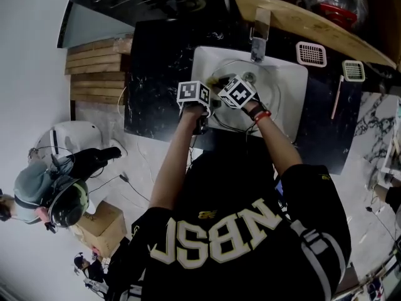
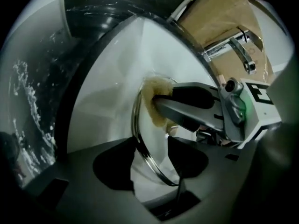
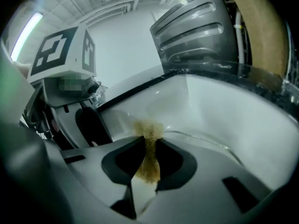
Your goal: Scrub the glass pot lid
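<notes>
Right gripper [image 3: 148,146] clamps a sponge [image 3: 148,127]; left gripper [image 2: 151,141] gapes astride the glass pot lid [image 2: 135,120].

In the left gripper view the right gripper [image 2: 159,101] covers part of the sponge [image 2: 150,90], and the lower rim of the glass pot lid [image 2: 140,148] passes behind the body of the left gripper [image 2: 152,146]. From the head view, marker cubes [image 1: 238,93] and hands [image 1: 254,110] hide both sets of jaws
</notes>
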`<state>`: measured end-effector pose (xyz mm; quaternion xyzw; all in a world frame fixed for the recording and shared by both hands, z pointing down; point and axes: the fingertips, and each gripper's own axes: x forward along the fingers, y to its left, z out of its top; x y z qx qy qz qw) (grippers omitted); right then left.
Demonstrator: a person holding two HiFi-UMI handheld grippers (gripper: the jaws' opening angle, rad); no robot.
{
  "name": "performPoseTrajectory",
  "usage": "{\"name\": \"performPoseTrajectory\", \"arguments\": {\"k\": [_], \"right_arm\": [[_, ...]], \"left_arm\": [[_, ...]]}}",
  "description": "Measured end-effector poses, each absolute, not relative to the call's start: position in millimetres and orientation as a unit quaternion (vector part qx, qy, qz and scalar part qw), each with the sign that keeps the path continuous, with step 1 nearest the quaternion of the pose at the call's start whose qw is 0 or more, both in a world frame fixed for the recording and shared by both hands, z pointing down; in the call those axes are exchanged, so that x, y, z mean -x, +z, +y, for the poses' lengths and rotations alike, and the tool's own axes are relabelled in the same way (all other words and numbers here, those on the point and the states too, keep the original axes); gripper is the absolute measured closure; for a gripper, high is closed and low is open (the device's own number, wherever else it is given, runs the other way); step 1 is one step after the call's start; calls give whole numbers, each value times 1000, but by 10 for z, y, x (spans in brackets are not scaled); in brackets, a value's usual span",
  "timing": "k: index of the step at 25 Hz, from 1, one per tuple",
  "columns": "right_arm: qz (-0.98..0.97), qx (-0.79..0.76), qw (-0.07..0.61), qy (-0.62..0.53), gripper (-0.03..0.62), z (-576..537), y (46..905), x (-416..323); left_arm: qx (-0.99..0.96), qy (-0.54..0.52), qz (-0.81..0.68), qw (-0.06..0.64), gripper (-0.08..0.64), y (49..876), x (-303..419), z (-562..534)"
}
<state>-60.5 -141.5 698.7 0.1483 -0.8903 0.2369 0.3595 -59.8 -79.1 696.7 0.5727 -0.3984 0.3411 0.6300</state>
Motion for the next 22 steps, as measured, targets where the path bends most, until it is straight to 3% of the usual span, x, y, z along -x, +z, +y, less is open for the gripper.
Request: {"name": "performPoseTrajectory", "arguments": {"k": [1, 2, 11, 22], "right_arm": [[-890, -148, 358, 241, 515, -1413, 7003, 599], [-890, -148, 357, 242, 515, -1411, 7012, 593], [-898, -153, 363, 196, 517, -1471, 7026, 583], [-867, -272, 388, 157, 518, -2013, 7271, 263]], "left_arm": [[-566, 344, -408, 628, 344, 6979, 632, -795], [-563, 348, -416, 624, 436, 6982, 663, -796], [-594, 308, -419, 614, 448, 6895, 646, -859], [-589, 219, -436, 644, 457, 6770, 655, -960]]}}
